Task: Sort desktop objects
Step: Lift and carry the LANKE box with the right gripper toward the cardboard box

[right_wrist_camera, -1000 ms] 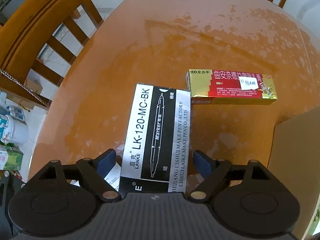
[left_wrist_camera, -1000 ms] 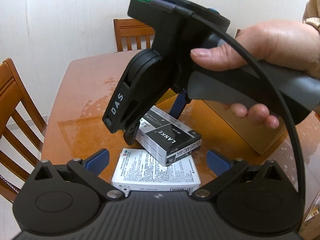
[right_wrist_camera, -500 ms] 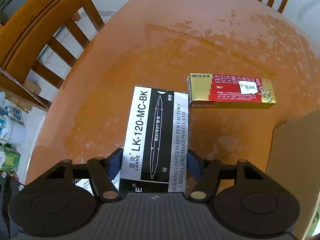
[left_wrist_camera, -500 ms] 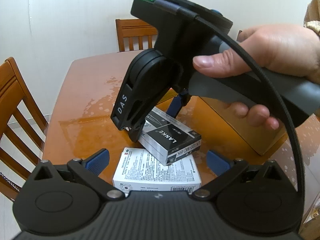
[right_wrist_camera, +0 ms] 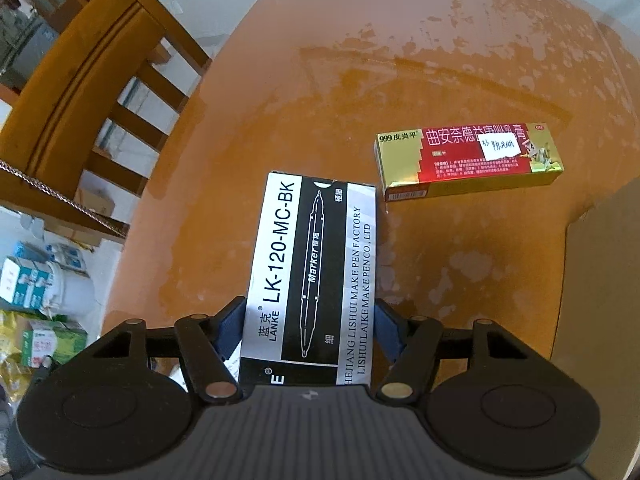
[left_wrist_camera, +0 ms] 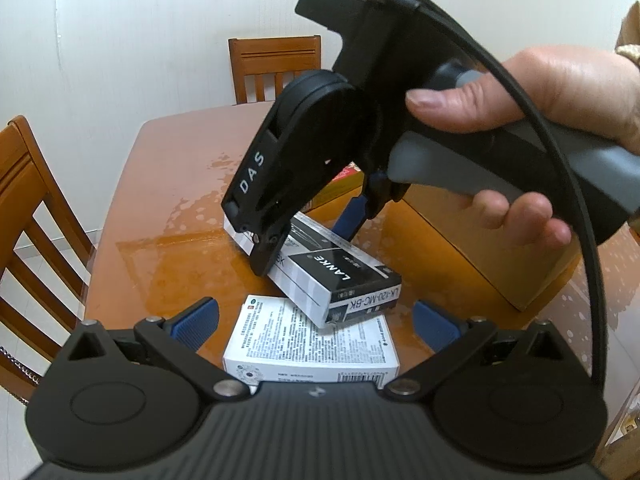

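My right gripper [right_wrist_camera: 308,330] is shut on a black and silver LANKE marker box [right_wrist_camera: 312,272], its blue pads against both long sides. In the left wrist view the same box [left_wrist_camera: 340,276] lies tilted, one end resting on a white medicine box [left_wrist_camera: 312,344], with the right gripper [left_wrist_camera: 308,236] gripping its far end. My left gripper [left_wrist_camera: 316,320] is open and empty, its pads either side of the white box, just above it. A gold and red ointment box [right_wrist_camera: 468,160] lies on the table beyond the marker box.
The orange wooden table [right_wrist_camera: 320,100] has a glossy top. A brown cardboard box [left_wrist_camera: 480,248] stands at the right. Wooden chairs stand at the left [left_wrist_camera: 32,208] and at the far side [left_wrist_camera: 272,68]. Bags and cartons lie on the floor [right_wrist_camera: 36,304].
My right gripper has closed from open onto the marker box and lifted its far end slightly. My left gripper stays open over the white box.
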Demonstrator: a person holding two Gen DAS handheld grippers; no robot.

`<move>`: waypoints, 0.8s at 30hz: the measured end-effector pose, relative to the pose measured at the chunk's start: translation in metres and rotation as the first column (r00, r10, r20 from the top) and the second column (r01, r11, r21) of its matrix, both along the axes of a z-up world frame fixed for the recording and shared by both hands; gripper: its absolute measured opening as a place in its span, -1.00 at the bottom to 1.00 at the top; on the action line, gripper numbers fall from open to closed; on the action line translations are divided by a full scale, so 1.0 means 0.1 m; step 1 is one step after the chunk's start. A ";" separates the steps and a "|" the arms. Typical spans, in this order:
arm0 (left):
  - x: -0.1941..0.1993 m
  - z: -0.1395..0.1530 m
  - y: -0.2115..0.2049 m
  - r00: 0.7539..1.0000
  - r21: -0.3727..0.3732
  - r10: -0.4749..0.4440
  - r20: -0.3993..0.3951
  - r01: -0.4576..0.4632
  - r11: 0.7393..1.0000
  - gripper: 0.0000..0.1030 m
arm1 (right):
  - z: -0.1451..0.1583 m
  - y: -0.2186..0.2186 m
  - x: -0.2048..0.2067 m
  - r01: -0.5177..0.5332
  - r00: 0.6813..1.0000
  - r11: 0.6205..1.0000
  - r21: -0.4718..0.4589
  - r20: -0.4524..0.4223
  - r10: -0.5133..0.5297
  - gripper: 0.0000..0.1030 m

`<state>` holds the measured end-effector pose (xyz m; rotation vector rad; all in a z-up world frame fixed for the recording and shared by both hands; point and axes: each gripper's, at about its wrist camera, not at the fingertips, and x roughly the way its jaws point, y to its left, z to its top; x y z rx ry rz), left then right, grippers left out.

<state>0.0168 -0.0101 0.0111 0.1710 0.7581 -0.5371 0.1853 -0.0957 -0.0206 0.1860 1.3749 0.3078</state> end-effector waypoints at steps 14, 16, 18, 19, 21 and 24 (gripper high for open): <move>-0.05 0.02 -0.04 1.000 0.017 -0.002 0.017 0.002 1.000 1.00 | 0.17 -0.17 -0.10 0.029 0.999 0.994 0.102 0.020 -0.032 0.38; -0.06 0.05 -0.05 1.000 0.019 0.006 0.021 -0.006 1.000 1.00 | 0.23 -0.21 -0.12 0.029 0.999 0.992 0.121 0.030 -0.033 0.37; -0.07 0.08 -0.07 1.000 0.020 0.015 0.027 -0.015 1.000 1.00 | 0.28 -0.23 -0.14 0.031 0.999 0.989 0.144 0.038 -0.036 0.38; -0.08 0.09 -0.08 0.999 0.022 0.021 0.032 -0.022 1.000 1.00 | 0.30 -0.25 -0.15 0.032 0.998 0.987 0.159 0.041 -0.039 0.38; -0.11 0.13 -0.10 0.998 0.027 0.036 0.048 -0.038 0.999 1.00 | 0.35 -0.29 -0.18 0.035 0.998 0.981 0.189 0.048 -0.045 0.38; -0.15 0.21 -0.13 0.996 0.027 0.054 0.068 -0.056 0.998 1.00 | 0.45 -0.40 -0.23 0.046 0.997 0.967 0.250 0.055 -0.062 0.38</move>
